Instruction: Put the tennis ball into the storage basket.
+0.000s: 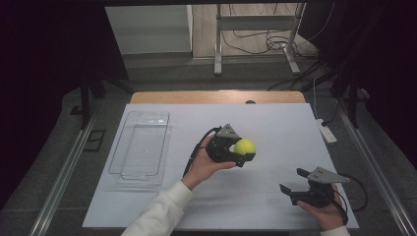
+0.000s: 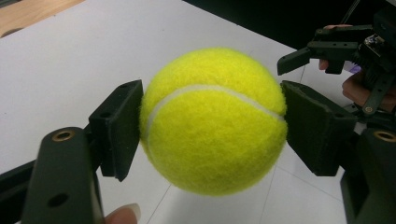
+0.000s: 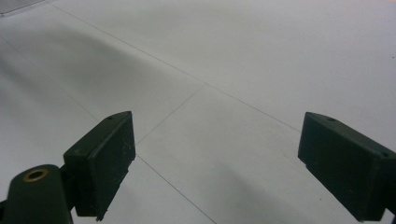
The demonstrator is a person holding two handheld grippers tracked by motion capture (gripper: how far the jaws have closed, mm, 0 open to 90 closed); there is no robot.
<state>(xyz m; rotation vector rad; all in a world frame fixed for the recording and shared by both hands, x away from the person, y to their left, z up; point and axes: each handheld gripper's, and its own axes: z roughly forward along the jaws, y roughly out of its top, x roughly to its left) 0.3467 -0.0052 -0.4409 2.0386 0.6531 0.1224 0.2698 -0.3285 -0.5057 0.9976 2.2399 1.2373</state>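
Fuzzy yellow-green tennis ball point(image 2: 213, 120) with curved white seam, clamped in left gripper point(image 2: 212, 123), right gripper point(image 3: 217, 158) spread wide, holding nothing

Both grippers raised over the table
Left gripper point(image 1: 244, 153) clamps a ball point(image 1: 245, 146); right gripper point(image 1: 293, 181) gapes wide, unladen.

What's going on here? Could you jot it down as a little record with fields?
Held thing: tennis ball, yellow, off the table
Holder: left claw, pads pressed on both sides of the ball
Other claw: right claw, jaws wide apart, nothing between them
Container: clear tray, on the white sheet, left of the ball
Surface: white sheet over a wooden table
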